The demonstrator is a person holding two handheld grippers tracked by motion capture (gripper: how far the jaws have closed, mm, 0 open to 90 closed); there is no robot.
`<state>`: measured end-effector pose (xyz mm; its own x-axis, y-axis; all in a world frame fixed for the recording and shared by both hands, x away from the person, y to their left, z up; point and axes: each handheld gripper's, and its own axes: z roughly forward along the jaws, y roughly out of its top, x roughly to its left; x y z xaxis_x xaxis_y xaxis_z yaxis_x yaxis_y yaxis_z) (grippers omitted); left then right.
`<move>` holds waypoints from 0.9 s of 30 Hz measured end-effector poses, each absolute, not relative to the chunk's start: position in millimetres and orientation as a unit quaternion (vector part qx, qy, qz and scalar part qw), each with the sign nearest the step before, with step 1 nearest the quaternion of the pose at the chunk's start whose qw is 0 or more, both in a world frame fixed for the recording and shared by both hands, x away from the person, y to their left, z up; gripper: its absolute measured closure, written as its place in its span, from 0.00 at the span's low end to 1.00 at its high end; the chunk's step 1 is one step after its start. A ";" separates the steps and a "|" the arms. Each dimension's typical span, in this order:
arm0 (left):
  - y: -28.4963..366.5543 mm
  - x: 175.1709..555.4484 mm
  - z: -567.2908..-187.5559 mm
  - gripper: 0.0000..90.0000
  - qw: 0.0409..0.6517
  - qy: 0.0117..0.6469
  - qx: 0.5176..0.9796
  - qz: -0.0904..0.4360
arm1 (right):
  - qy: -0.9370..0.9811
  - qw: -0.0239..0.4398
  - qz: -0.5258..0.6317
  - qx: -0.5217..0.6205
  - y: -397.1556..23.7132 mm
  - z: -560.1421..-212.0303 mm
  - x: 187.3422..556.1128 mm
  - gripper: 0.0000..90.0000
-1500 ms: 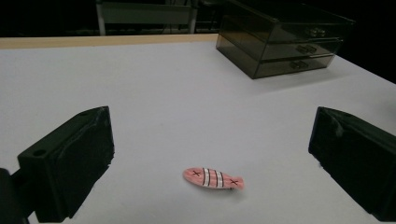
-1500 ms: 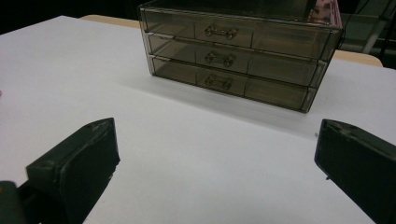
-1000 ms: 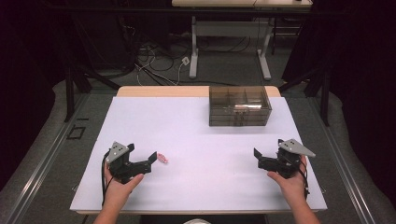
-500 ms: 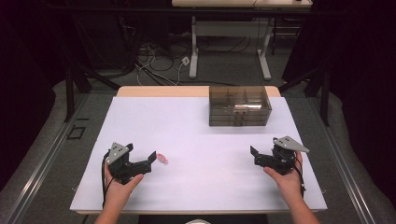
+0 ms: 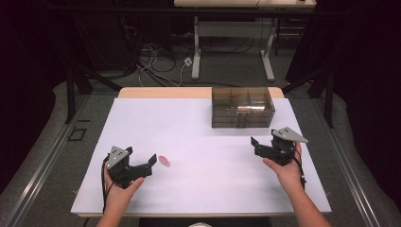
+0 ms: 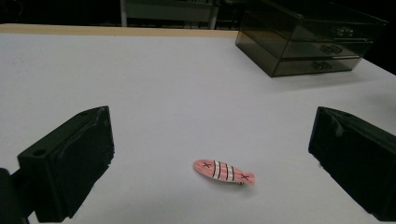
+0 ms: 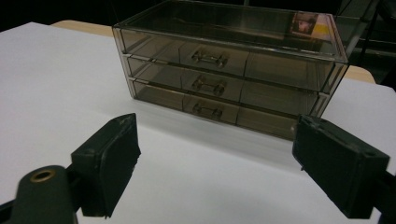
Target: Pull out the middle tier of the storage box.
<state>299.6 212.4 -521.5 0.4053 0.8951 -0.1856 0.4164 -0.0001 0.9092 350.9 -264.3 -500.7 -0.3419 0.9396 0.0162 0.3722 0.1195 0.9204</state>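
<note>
A flat pink striped fish (image 6: 224,171) lies between the open left gripper (image 5: 152,161) jaws. The right gripper (image 5: 256,146), empty, narrowing slightly, has neared the smoky plastic drawers (image 5: 242,108) by the counter (image 5: 198,189) far edge.

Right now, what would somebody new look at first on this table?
Probably the little pink fish with black stripes, lying flat on the white table just ahead of the left gripper, whose jaws stand open around nothing. Next comes the smoky see-through box of three drawers, all shut, at the far right side. The right gripper points at it, jaws open and just closing a little on nothing.
</note>
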 end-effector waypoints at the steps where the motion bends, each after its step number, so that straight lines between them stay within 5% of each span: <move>1: 212.6 299.5 -521.8 0.00 0.508 0.492 0.666 0.236 | 0.681 0.308 0.457 0.482 -264.3 -499.7 355.6 0.16; 27: 215.9 297.1 -527.1 0.00 0.499 0.503 0.668 0.227 | 0.692 0.300 0.463 0.466 -239.9 -469.7 400.2 0.42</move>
